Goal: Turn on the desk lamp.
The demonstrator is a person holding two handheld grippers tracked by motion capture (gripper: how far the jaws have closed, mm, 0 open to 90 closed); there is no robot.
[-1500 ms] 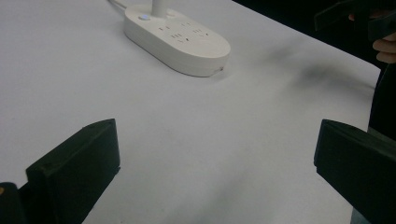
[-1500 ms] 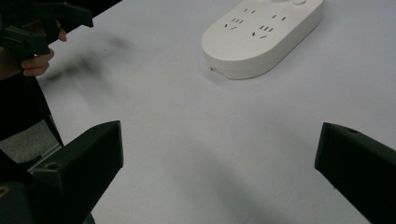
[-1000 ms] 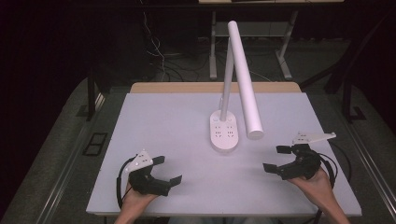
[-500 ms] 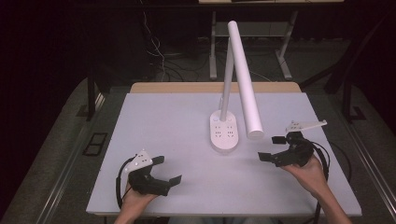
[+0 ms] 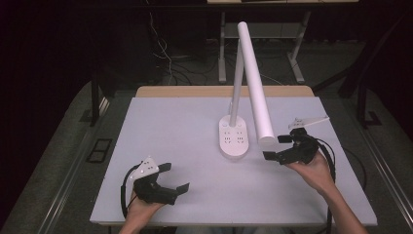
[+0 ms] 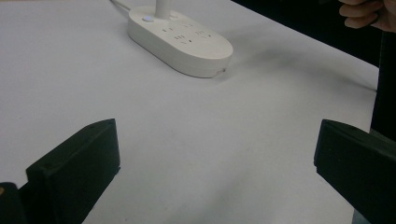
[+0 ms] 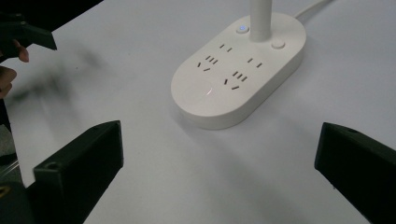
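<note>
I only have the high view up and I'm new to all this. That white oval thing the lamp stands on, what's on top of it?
Observer: The right gripper view shows the lamp base carrying four sets of plug sockets on its top.
Operator: Any buttons on it?
Observer: Yes, beside the lamp stem sit a small blue-lit button and a plain white round button.
Operator: Is there a cord?
Observer: A white cable leaves the base's far end in the right gripper view.
Operator: Are the grippers holding anything?
Observer: No. The left gripper and right gripper each show wide-apart jaws with bare table between.
</note>
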